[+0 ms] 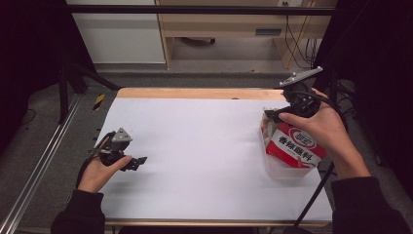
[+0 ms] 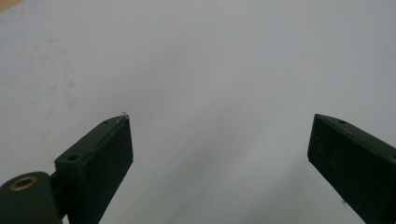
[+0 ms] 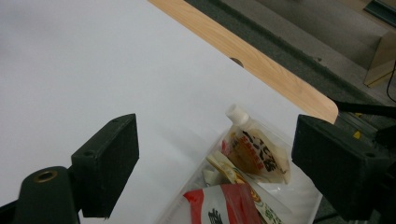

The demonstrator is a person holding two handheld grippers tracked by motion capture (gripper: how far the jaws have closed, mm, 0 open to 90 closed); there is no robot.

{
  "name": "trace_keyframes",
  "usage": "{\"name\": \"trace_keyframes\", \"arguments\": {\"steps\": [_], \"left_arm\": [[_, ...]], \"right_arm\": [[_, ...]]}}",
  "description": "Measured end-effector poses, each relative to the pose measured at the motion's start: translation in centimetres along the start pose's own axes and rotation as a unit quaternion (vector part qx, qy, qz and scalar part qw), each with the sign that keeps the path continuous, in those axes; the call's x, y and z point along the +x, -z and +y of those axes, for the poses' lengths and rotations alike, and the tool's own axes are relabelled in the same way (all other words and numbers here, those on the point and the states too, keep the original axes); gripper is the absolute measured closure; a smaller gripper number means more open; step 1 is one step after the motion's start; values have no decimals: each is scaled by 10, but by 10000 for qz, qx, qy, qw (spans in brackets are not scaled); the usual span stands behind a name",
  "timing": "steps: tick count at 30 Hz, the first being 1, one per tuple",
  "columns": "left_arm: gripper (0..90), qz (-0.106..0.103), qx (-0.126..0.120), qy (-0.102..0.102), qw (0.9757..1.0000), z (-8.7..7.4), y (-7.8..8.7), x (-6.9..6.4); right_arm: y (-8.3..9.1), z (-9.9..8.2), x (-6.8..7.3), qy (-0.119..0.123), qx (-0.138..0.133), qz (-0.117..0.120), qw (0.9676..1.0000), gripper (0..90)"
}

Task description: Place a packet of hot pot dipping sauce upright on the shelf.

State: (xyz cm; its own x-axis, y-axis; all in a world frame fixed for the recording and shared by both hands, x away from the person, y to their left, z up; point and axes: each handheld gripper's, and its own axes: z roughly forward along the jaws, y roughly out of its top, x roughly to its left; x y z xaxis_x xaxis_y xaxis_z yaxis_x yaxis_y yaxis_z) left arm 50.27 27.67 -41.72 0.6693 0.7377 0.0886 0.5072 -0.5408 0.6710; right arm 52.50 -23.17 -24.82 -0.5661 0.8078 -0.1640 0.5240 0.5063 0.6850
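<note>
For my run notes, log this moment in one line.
left gripper: open, empty | right gripper: open over bin | packets: in bin

A white sheet [image 1: 204,146] spreads beneath the left claw [image 1: 141,161]. Beyond the right claw [image 1: 272,116] runs the wooden table edge [image 1: 195,92], with cables [image 1: 297,44] farther off.

Table [image 1: 195,141] seen from above and forward, white sheet [image 2: 210,60] viewed close, pouch bin [image 3: 299,196] shared by high and right gripper views.
</note>
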Motion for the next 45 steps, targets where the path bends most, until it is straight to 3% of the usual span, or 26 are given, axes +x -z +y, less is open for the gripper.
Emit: {"name": "trace_keyframes", "arguments": {"steps": [8,15,24,37,45], "left_arm": [[65,-4,-237,4,9997,1,-1,-1],[58,41,-414,9,9991,0,2,1],[54,34,-459,63,9989,-4,3,5],[52,48,-494,94,9987,-5,5,7],[52,73,-503,103,9987,-6,6,8]], "right_arm": [[-1,15,14,-20,-226,29,9997,146],[-6,33,38,-65,-513,53,9987,142],[-27,50,68,-42,-665,223,9975,140],[-56,50,92,-150,-758,265,9967,111],[-75,32,108,-221,-734,301,9966,108]]}}
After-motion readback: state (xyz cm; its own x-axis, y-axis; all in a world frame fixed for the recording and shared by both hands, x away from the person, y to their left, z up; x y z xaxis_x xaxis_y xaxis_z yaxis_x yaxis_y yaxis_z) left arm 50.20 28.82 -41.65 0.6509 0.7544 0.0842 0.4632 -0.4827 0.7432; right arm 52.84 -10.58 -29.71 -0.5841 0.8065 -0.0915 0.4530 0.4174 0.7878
